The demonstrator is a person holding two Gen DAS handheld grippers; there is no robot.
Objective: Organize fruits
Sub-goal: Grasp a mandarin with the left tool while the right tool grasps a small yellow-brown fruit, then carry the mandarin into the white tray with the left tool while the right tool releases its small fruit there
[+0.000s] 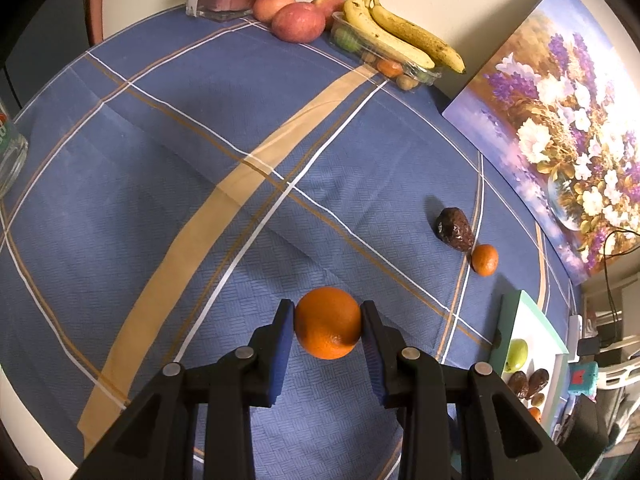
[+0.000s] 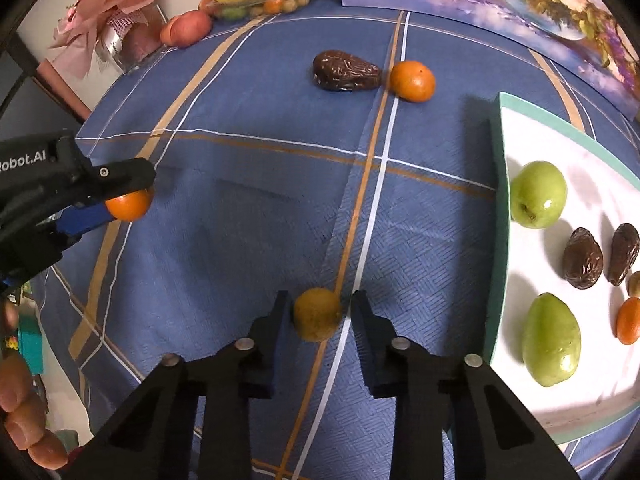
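The right gripper [image 2: 318,312] has its jaws closed against a small yellow-brown fruit [image 2: 317,314] lying on the blue cloth [image 2: 240,208]; the left gripper [image 1: 327,322] is clamped on an orange [image 1: 328,322]. A good lift looks to need a straight rise before swinging to the tray [image 2: 498,216] just right of the right gripper; its raised rim must be cleared. Farther ahead lie a dark date [image 2: 346,71] and a small orange [image 2: 412,81] touching; open cloth lies between.

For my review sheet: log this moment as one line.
left gripper: shut on orange | right gripper: shut on small yellow-brown fruit | tray: partly filled
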